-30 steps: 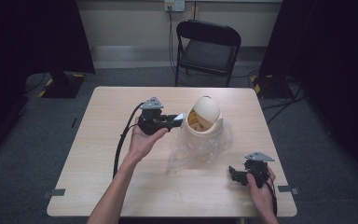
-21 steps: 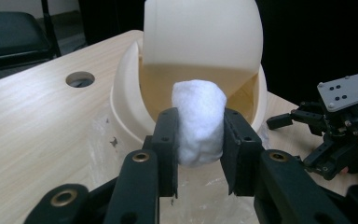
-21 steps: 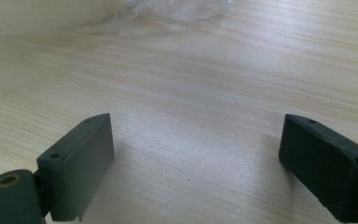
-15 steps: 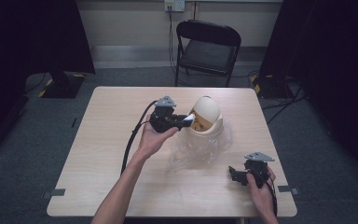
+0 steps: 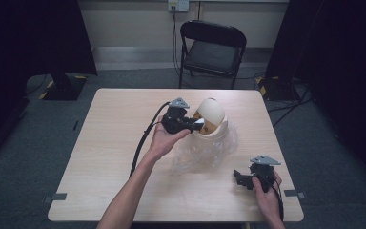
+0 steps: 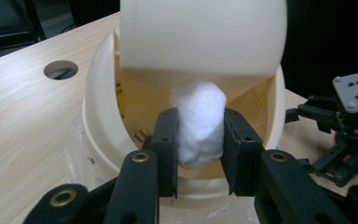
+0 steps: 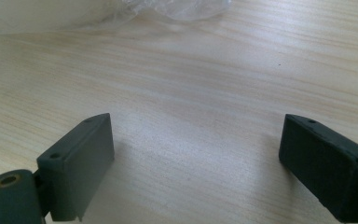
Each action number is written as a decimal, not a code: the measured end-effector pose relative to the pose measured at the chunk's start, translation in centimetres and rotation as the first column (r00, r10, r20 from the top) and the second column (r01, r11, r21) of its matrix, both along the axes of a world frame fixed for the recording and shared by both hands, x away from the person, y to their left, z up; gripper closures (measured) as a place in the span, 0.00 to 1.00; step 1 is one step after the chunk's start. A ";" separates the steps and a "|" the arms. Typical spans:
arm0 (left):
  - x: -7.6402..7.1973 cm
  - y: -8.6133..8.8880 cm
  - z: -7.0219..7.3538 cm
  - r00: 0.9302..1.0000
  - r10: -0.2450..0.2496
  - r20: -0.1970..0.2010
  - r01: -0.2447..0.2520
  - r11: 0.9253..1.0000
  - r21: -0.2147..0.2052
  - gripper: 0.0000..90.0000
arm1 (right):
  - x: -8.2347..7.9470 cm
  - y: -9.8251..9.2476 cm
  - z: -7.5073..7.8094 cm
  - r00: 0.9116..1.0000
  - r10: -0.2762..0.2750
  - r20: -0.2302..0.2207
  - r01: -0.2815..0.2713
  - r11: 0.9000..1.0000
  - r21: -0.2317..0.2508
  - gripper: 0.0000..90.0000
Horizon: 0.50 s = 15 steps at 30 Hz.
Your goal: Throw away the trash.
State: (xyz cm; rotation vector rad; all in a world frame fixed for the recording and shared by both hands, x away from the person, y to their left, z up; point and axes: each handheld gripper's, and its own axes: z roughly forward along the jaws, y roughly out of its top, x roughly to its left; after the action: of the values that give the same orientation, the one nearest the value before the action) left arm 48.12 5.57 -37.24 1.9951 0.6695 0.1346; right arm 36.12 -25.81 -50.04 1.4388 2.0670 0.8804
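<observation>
On the pale wooden bench (image 5: 109,157) stands a cream-coloured bin (image 5: 211,125) with a rounded swing lid (image 5: 212,110), set toward the far middle of the top. A sheet of crumpled clear plastic (image 5: 205,153) lies under and in front of it, spreading toward the near side.

The left gripper (image 5: 196,125) is held in the person's left hand (image 5: 164,140) at the bin's mouth, its black cable (image 5: 143,143) trailing back along the forearm. In the left gripper view its fingers (image 6: 165,142) are clamped on a white wad of soft, cottony material (image 6: 198,123), one finger pressed to each side of it. The wad sits at the opening of the bin (image 6: 100,116), just under the tilted lid (image 6: 200,35), with the tan inside of the bin behind it. A round hole (image 6: 61,69) in the benchtop shows to the left of the bin in that view.

The right gripper (image 5: 240,177) rests low near the front right corner of the bench, held in the person's right hand (image 5: 267,188), well apart from the bin. In the right gripper view its fingers (image 7: 81,163) stand wide apart with nothing between them but bare wood, and the edge of the plastic (image 7: 177,9) lies at the top of the view.

A black folding chair (image 5: 213,47) stands beyond the far edge of the bench, on grey carpet.
</observation>
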 end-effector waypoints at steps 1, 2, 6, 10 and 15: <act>0.1 -0.2 0.0 1.000 0.008 -0.001 -0.008 1.000 0.012 0.77 | 0.0 0.0 0.0 1.000 0.000 0.000 0.000 1.000 0.000 0.10; 0.1 -0.2 0.0 1.000 0.008 -0.001 -0.008 1.000 0.012 0.77 | 0.0 0.0 0.0 1.000 0.000 0.000 0.000 1.000 0.000 0.10; 0.1 -0.6 -0.1 1.000 0.011 0.006 -0.011 0.999 0.040 0.77 | 0.0 0.0 0.0 1.000 0.000 0.000 0.000 1.000 0.000 0.10; 0.0 -0.9 -0.1 1.000 0.006 0.020 -0.007 0.998 0.064 0.77 | 0.0 0.0 0.0 1.000 0.000 0.000 0.000 1.000 0.000 0.10; 0.2 -1.5 -0.2 1.000 0.007 0.007 -0.007 0.997 0.079 0.77 | 0.0 0.0 0.0 1.000 0.000 0.000 0.000 1.000 0.000 0.10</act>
State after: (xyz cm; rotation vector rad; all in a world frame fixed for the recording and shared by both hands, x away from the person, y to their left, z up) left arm 48.34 4.11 -37.48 2.0676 0.6761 0.1747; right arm 36.12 -25.81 -50.04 1.4390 2.0669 0.8803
